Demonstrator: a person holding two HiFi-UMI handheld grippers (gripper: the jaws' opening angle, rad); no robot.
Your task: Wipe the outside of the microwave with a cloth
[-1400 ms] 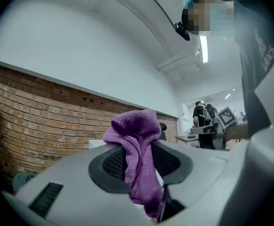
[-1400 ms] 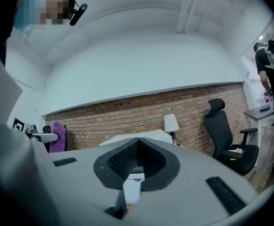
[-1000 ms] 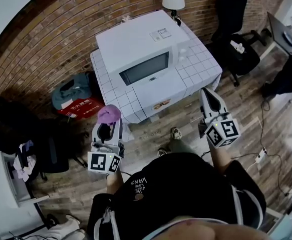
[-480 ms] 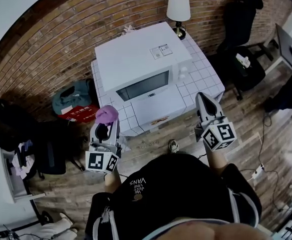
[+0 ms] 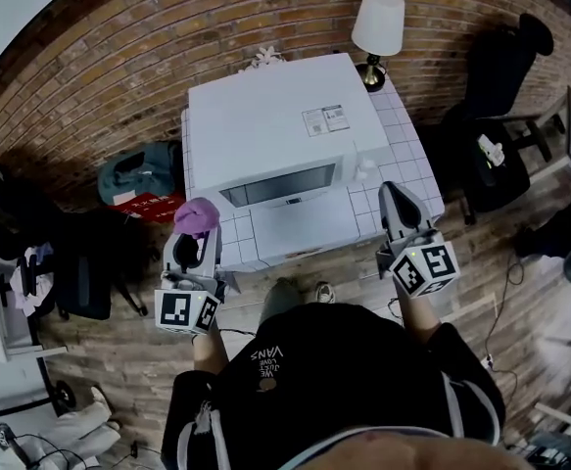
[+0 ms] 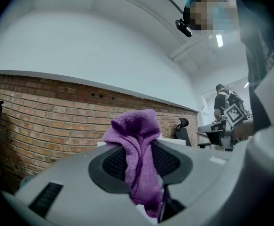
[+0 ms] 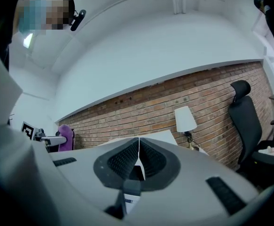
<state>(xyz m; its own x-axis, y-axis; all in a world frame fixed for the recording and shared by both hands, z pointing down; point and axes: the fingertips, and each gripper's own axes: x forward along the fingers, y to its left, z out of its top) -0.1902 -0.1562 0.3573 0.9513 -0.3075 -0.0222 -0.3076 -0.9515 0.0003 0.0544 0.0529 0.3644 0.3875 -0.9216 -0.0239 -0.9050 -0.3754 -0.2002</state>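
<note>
A white microwave [image 5: 275,130] with a dark door window stands on a white tiled table [image 5: 403,150] against the brick wall. My left gripper [image 5: 199,225] is shut on a purple cloth [image 5: 196,215], held in front of the table's left corner. The cloth [image 6: 137,159] bunches up between the jaws in the left gripper view. My right gripper [image 5: 395,202] is shut with nothing in it, near the table's front right corner. In the right gripper view the microwave top [image 7: 158,137] shows just past the closed jaws.
A table lamp [image 5: 377,25] stands at the table's back right corner. A black office chair [image 5: 500,116] is to the right. Bags [image 5: 138,176] and dark clutter [image 5: 30,243] lie on the wooden floor to the left. Cables run along the floor at the right.
The view has shifted so the microwave sits closer and more centred. Both grippers have come nearer to the table's front edge, the left still holding the cloth.
</note>
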